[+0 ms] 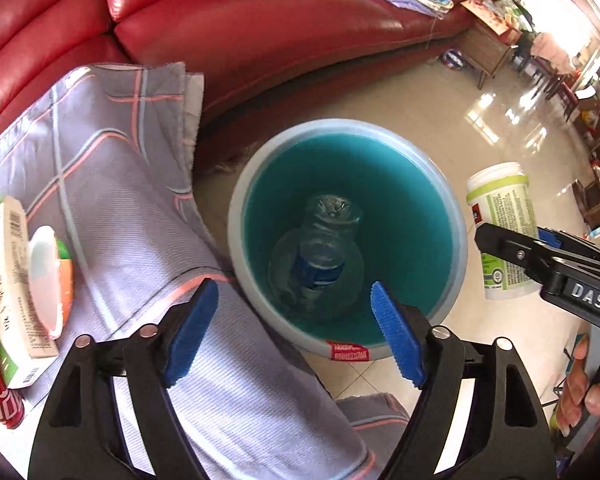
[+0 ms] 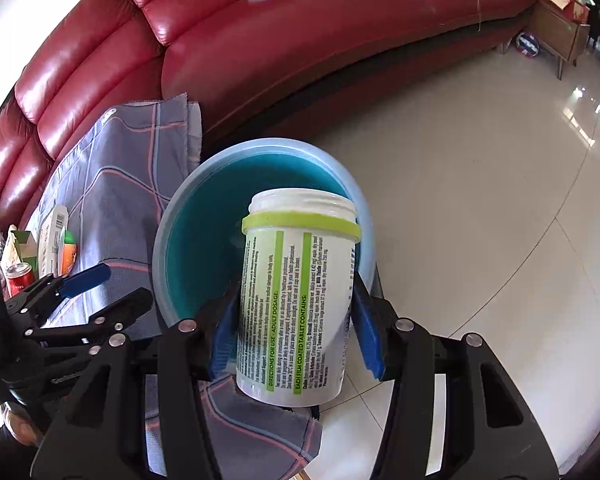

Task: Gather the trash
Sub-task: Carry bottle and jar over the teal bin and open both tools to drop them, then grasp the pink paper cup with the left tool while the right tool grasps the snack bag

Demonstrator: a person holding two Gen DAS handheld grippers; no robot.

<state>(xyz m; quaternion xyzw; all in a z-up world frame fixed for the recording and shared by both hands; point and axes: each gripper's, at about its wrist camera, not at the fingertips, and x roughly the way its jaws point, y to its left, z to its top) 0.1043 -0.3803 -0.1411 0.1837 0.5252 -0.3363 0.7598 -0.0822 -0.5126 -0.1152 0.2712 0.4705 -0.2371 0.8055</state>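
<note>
White plastic tub with a lime-green band and printed label sits clamped between the blue pads of the right gripper, open mouth pointing away from the camera, held over the near rim of the bin. In the left wrist view the same tub hangs to the right of the bin, past its rim, above the floor. Round and smooth-walled, the bin is teal inside with a pale blue lip; it stands on glossy beige tiles just beside a cloth. Only the left wrist view looks down into it: a clear bottle with a blue label lies at the bottom. The left gripper stands wide with nothing between its ribbed blue pads, poised over the near rim and the edge of the cloth. That cloth is grey with pink and pale blue lines and carries a box, a red can and a white-and-orange pack at its left edge. Behind it curves a red leather sofa. Open tile lies to the right of the bin, well clear of the furniture. A hand shows at the lower right edge of the left wrist view.
</note>
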